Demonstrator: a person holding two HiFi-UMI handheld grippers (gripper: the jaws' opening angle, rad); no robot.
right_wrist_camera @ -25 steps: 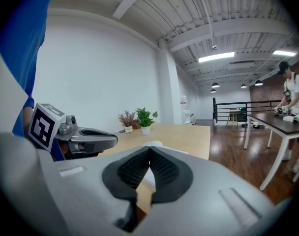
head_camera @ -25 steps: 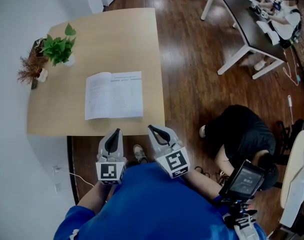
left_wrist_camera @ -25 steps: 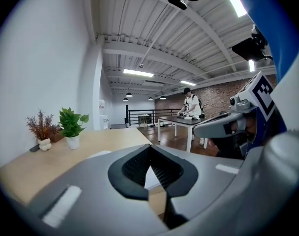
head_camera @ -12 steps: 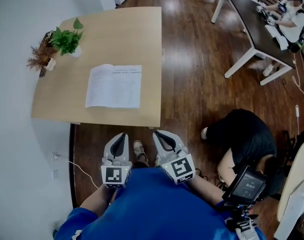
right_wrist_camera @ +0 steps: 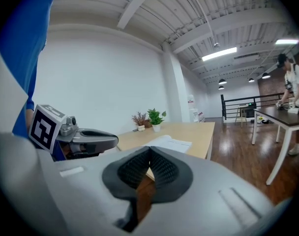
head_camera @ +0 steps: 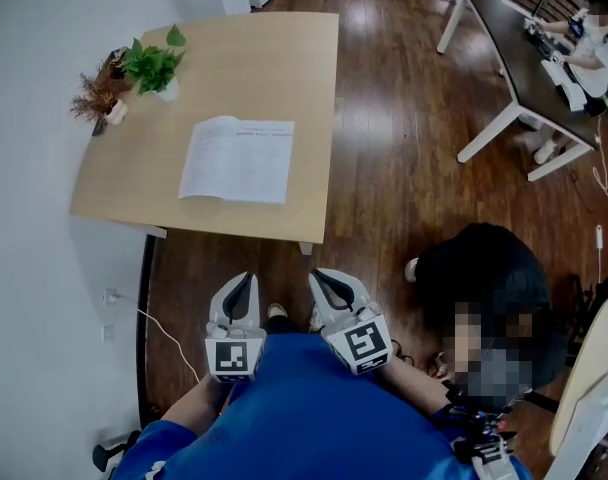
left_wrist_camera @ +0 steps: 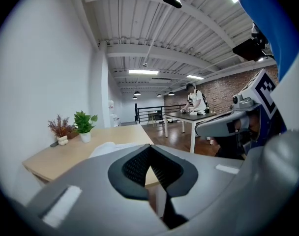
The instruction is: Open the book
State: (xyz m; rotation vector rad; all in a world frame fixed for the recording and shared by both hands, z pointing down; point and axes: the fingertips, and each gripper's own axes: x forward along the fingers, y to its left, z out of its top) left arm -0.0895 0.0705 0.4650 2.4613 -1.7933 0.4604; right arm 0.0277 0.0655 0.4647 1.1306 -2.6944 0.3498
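Book (head_camera: 237, 160) lies open mid-counter (head_camera: 274, 68), far ahead, its pages probably light and floppy, best lifted by an outer edge, while left gripper (head_camera: 243, 279) and right gripper (head_camera: 317, 275) hang near the person, fingers clenched on nothing.

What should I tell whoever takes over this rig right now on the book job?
Left tongs: shut, empty, held short of the table's near edge.
Right tongs: shut, empty, beside the left.
Book: lies open, pages up, on the table, toward its near edge; plant at the far left corner.
Done: the book looks open.
Left: seemingly nothing; neither tongs touches it.
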